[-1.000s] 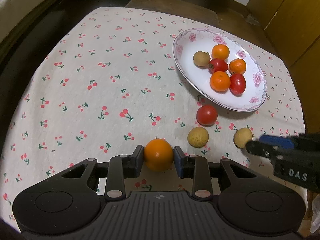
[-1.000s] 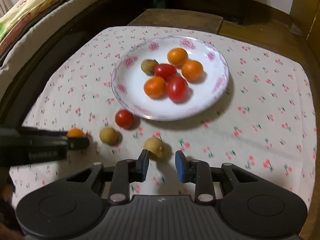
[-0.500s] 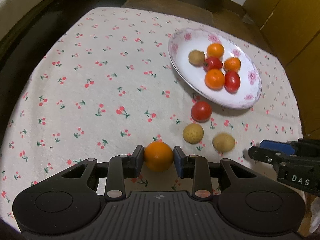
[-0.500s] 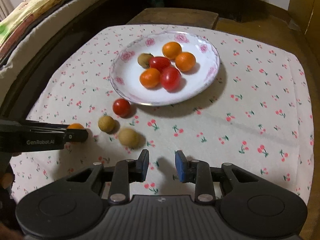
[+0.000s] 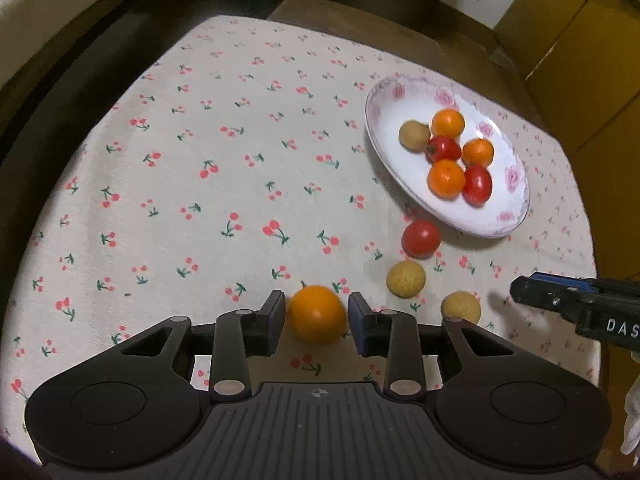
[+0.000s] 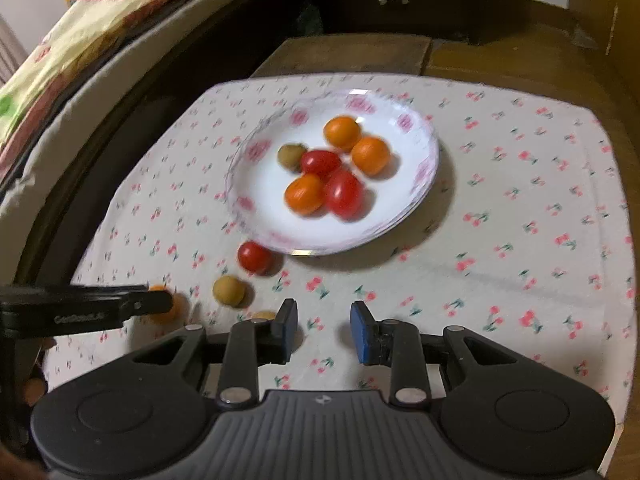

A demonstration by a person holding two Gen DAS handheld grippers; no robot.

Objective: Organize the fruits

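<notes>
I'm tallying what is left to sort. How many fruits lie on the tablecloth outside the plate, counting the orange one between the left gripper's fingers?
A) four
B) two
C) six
A: the orange fruit, a red tomato and two yellowish-brown fruits lie off the plate.

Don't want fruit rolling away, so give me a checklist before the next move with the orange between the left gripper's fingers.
1. Orange between left gripper pads: ok, jaws opening, small gaps showing.
2. Orange resting on tablecloth: cannot tell.
3. Room on plate: ok.
4. Right gripper empty: ok.
5. Tomato and two tan fruits on plate: not ok, loose beside it.
</notes>
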